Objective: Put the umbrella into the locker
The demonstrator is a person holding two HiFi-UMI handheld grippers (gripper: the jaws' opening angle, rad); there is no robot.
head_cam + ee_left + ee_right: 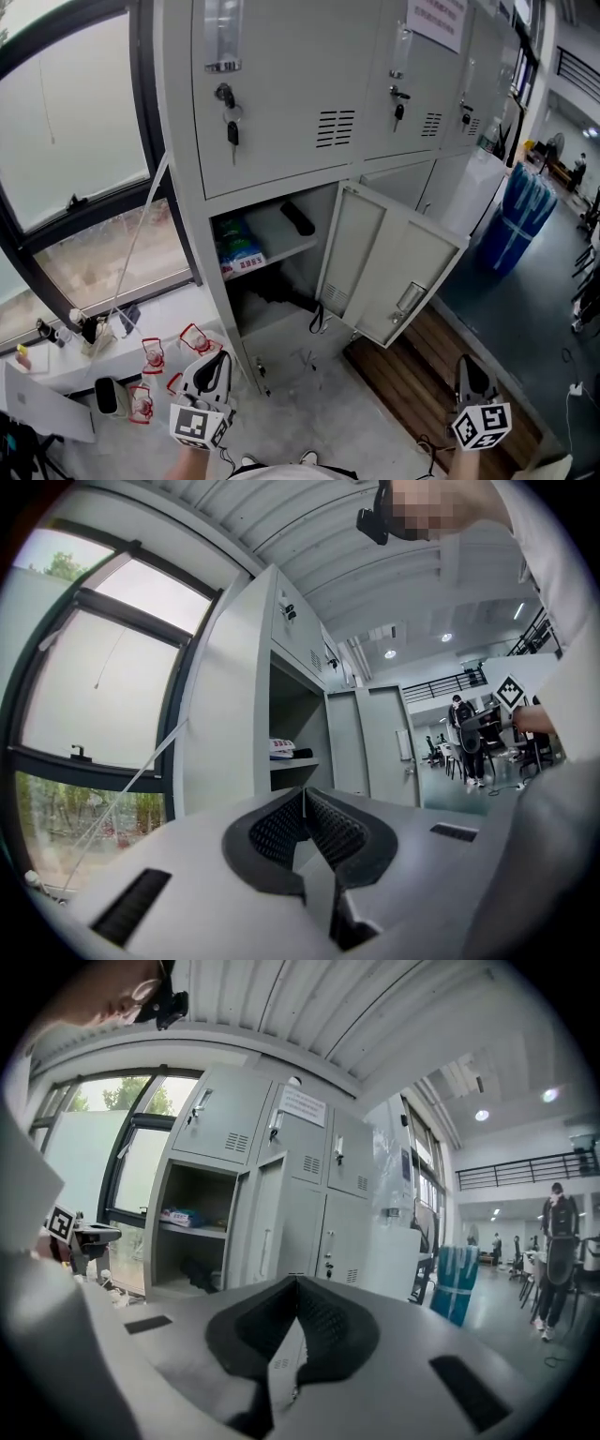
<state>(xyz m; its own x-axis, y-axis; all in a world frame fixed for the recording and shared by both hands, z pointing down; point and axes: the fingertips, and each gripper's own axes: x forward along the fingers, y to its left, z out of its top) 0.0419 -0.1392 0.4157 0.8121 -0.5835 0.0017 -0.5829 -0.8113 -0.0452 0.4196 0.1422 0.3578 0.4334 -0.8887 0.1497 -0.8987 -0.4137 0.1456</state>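
Observation:
The grey locker (pixel 281 84) stands ahead with one lower door (pixel 389 262) swung open to the right. A short black folded thing, seemingly the umbrella (pixel 298 218), lies on the shelf inside next to a blue packet (pixel 239 253). Below the shelf sits a dark bundle (pixel 279 292) with a strap hanging over the edge. My left gripper (pixel 216 364) is low in front of the locker, shut and empty. My right gripper (pixel 472 373) is further right, past the open door, also shut with nothing between its jaws. The left gripper view shows the shelf (pixel 292 759); the right gripper view shows the open compartment (pixel 192 1241).
Keys (pixel 232 131) hang in the locks of the upper doors. Several red-rimmed clear cups (pixel 150 356) and small items sit on the white sill at the left under the window. A blue wrapped bundle (pixel 520 220) stands at the right. A wooden strip (pixel 412 375) runs along the floor.

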